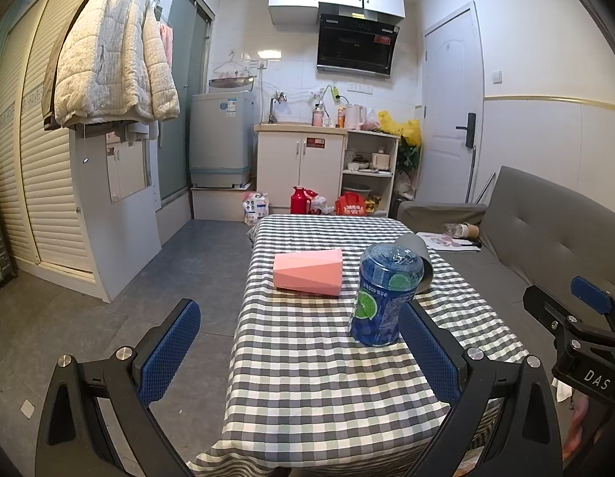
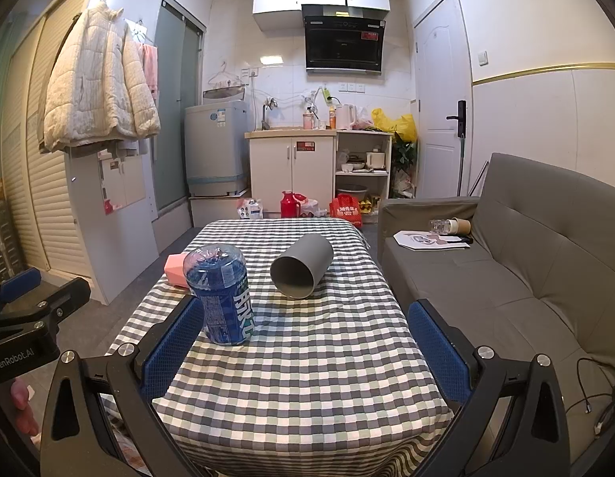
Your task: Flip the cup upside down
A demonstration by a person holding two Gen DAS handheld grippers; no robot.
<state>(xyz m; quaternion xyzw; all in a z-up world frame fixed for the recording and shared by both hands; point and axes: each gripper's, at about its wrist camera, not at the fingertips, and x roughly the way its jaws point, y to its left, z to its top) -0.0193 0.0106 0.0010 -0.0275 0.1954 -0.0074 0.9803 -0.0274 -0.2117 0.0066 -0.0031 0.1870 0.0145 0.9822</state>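
Observation:
A grey cup [image 2: 301, 264] lies on its side on the checked tablecloth [image 2: 307, 365], mouth toward me; in the left wrist view the grey cup [image 1: 420, 252] is mostly hidden behind a blue bottle [image 1: 383, 298]. A pink faceted cup [image 1: 307, 272] also lies on its side, mid-table. The blue bottle [image 2: 222, 298] stands bottom-up by the right gripper's left finger. My left gripper [image 1: 297, 310] is open, short of the pink cup. My right gripper [image 2: 306, 306] is open, short of the grey cup. Neither holds anything.
A grey sofa [image 2: 526, 278] runs along the table's right side, with papers and a tube on its seat. Open tiled floor [image 1: 180, 270] lies to the left. Kitchen cabinets, a washing machine and bags stand beyond the table's far end.

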